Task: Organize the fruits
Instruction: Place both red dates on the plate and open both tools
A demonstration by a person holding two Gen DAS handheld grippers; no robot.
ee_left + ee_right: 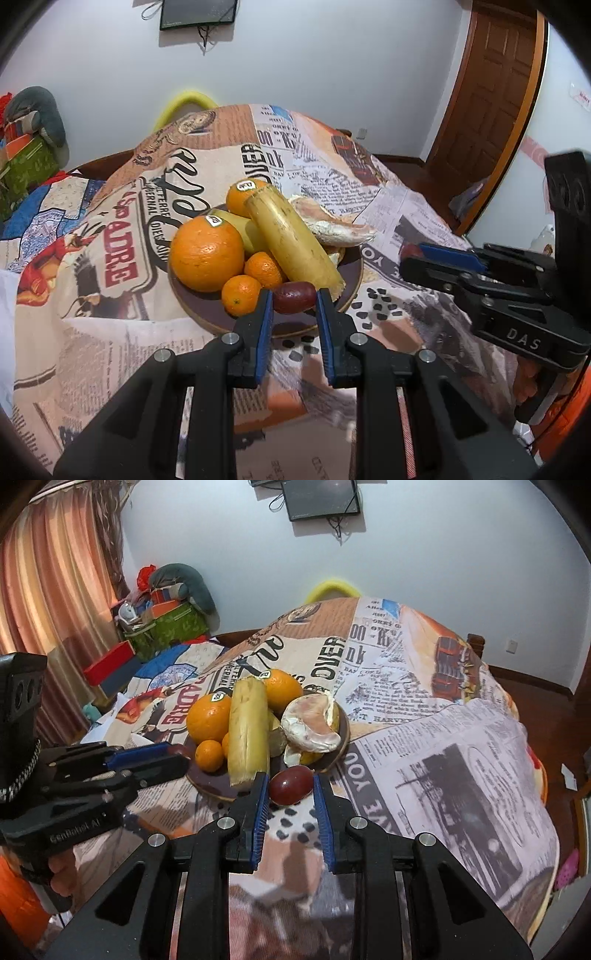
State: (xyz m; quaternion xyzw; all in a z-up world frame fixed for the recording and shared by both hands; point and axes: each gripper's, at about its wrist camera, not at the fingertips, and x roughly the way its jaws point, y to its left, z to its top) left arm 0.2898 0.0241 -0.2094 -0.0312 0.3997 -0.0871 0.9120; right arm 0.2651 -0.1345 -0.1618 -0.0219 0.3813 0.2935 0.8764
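A dark round plate [351, 280] [343, 749] on the newspaper-print cloth holds two large oranges [207, 253] [208, 718], two small mandarins [241, 295] [209, 755], a thick yellow stalk piece [295, 243] [248, 734], a peeled pomelo [332, 221] [314, 725] and a dark red plum [294, 297] [290, 784] at the near rim. My left gripper [294, 301] is open, its tips either side of the plum. My right gripper [290, 786] is open too, with the plum between its tips. Each gripper shows side-on in the other view [443, 262] [147, 757].
The cloth [388, 221] covers a rounded table that drops off on all sides. A green box and cushions [166, 624] sit at the back left by a curtain. A wooden door [491, 92] stands at the right. A yellow chair back [332, 585] rises behind the table.
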